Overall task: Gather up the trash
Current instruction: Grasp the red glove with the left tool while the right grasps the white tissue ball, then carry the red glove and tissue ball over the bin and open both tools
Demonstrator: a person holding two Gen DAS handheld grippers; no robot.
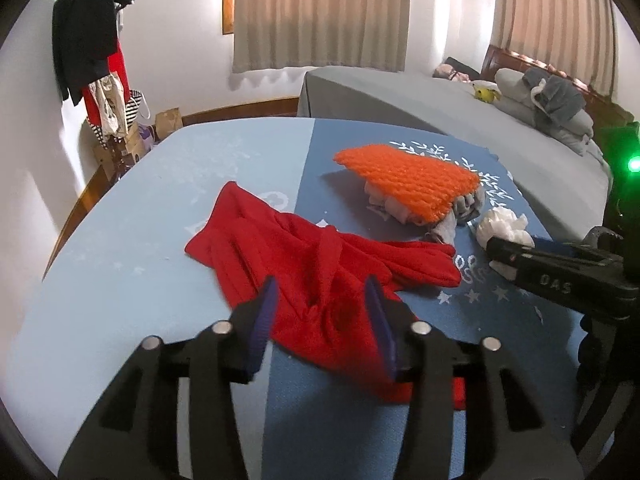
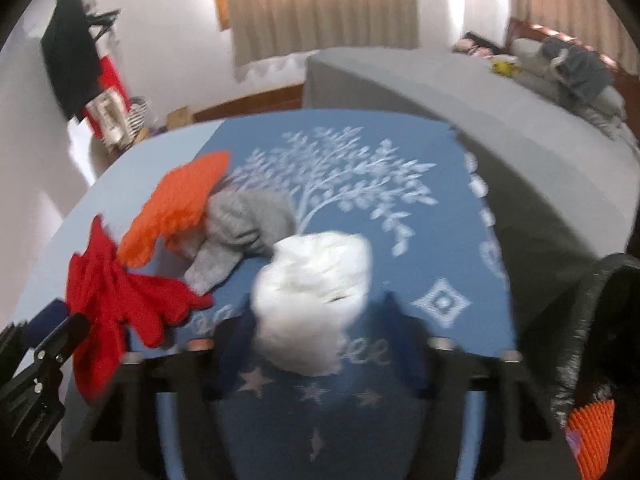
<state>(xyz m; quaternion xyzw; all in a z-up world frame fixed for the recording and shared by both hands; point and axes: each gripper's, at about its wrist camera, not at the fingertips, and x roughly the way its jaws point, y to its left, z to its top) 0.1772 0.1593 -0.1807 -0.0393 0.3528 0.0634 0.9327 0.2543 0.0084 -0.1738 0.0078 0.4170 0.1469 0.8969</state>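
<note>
A crumpled white tissue wad (image 2: 316,292) lies on the dark blue printed mat (image 2: 440,240) and sits between the jaws of my right gripper (image 2: 320,322). The picture is blurred. A thin dark gap shows between the wad and the right-hand finger (image 2: 404,332). In the left wrist view the same tissue wad (image 1: 506,222) shows behind the right gripper (image 1: 500,254) at the right. My left gripper (image 1: 322,304) hangs open just above a red cloth (image 1: 312,264), its purple pads apart on either side of a fold.
An orange knit piece (image 1: 412,180) lies over grey cloth (image 2: 244,224) near the mat's middle. A grey bed (image 1: 400,96) stands behind the table. Clothes hang on a rack (image 1: 88,40) at the far left. Something dark and furry (image 2: 600,320) fills the right edge.
</note>
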